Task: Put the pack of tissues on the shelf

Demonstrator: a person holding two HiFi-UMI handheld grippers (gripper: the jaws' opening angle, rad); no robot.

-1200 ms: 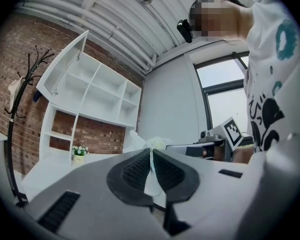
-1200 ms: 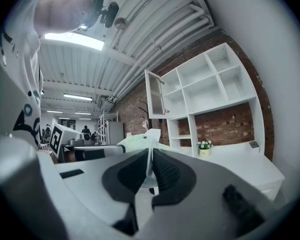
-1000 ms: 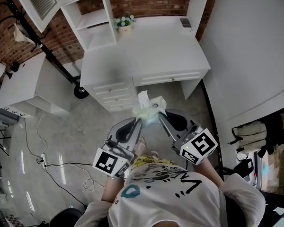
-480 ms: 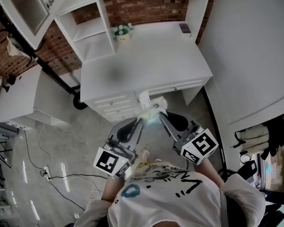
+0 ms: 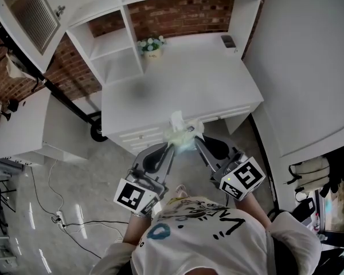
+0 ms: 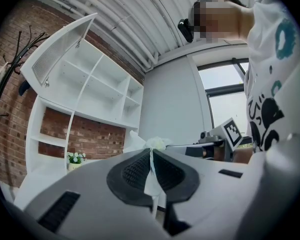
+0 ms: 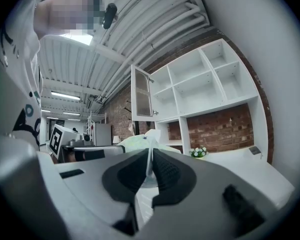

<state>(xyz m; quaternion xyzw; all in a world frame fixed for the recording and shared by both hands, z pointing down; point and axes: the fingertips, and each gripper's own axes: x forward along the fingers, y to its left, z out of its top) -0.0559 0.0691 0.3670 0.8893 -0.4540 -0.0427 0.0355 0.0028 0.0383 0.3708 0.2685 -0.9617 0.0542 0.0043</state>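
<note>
pack of tissues [image 5: 181,132]: we hold it in the air, by the near edge of the bench [image 5: 183,79]
left tongs [image 5: 171,146]: pinching its wrapper
right tongs [image 5: 196,141]: pinching its wrapper too
shelf [image 5: 116,43]: far left

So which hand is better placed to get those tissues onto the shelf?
Probably the left, narrowly. The left tongs and right tongs both pinch the pack of tissues by its wrapper, so they must move together, but the open shelf lies at the left side of the desk.
</note>
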